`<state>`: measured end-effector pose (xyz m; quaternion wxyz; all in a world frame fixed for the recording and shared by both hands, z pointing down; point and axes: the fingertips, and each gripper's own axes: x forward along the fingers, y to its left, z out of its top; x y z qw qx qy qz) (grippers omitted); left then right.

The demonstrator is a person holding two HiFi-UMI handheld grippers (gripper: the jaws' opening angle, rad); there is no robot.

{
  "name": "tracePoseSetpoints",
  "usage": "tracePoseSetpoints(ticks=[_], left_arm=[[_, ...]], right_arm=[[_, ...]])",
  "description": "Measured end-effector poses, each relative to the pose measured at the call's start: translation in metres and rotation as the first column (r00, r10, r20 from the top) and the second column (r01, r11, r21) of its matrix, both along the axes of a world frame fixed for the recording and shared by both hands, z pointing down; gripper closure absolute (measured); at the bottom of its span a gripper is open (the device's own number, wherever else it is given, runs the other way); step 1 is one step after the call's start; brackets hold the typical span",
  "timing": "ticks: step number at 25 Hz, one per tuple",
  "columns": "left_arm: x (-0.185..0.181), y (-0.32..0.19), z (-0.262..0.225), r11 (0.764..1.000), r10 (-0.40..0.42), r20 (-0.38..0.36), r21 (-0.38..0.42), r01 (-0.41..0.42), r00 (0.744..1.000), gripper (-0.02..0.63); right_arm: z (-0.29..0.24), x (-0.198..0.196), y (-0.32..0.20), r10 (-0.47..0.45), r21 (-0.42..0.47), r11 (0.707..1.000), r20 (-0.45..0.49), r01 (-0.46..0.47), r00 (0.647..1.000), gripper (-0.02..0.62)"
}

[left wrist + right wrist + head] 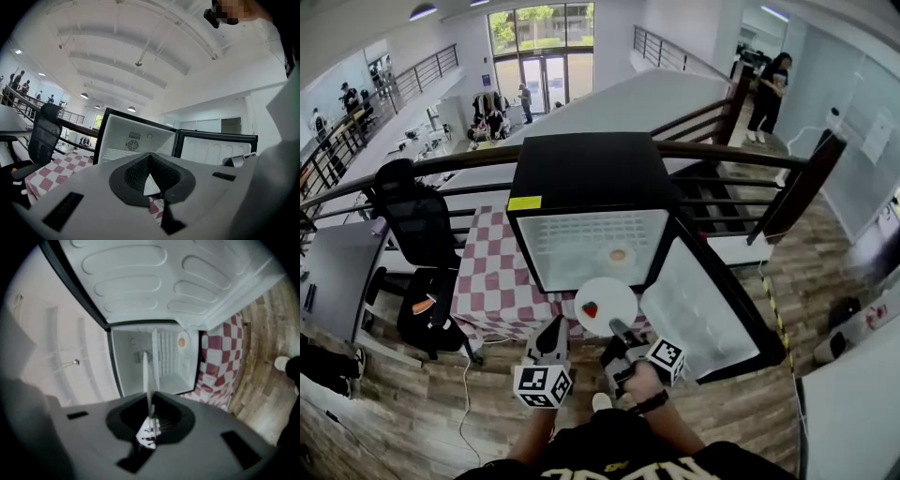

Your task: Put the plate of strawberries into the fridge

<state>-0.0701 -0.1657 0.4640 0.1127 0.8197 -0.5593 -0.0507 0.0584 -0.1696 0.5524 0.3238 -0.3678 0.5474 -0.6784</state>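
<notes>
1. Plate of strawberries (609, 292) hangs just before the open fridge (581, 169), right hand-held gripper (619, 330) clamped on its rim.
2. We hold it level going in, clear of the door (703, 309).
3. Left hand-held gripper (554, 328) is closed, empty.

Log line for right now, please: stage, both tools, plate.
stage: plate held in front of open fridge, not yet inside | right tool: shut on plate rim | left tool: shut, empty | strawberry: on plate
</notes>
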Motion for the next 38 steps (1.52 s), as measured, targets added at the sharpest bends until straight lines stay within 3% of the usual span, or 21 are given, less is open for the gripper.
tracePoseSetpoints(ticks=[6, 12, 26, 31, 38], left_arm=[[0.01, -0.018, 0.004, 1.0, 0.002, 0.022, -0.011, -0.001, 1.0, 0.589], [-0.003, -0.026, 0.015, 1.0, -0.019, 0.047, -0.023, 0.02, 0.999, 0.589], [-0.023, -0.07, 0.067, 0.994, 0.035, 0.068, -0.105, -0.027, 0.997, 0.589], [-0.019, -0.085, 0.079, 0.992, 0.071, 0.099, -0.11, -0.06, 0.993, 0.589], [-0.029, -0.108, 0.096, 0.99, 0.06, 0.096, -0.134, -0.047, 0.994, 0.589]], right_arm=[[0.005, 0.015, -0.022, 0.002, -0.002, 1.0, 0.006, -0.002, 1.0, 0.558], [0.015, 0.021, -0.026, -0.009, -0.005, 1.0, -0.013, 0.009, 1.0, 0.558], [0.078, -0.003, -0.033, -0.032, -0.091, 0.995, -0.065, 0.026, 0.997, 0.558], [0.094, -0.008, -0.046, -0.022, -0.073, 0.997, -0.114, 0.014, 0.993, 0.558], [0.132, -0.017, -0.07, -0.032, -0.068, 0.997, -0.148, 0.022, 0.988, 0.558]])
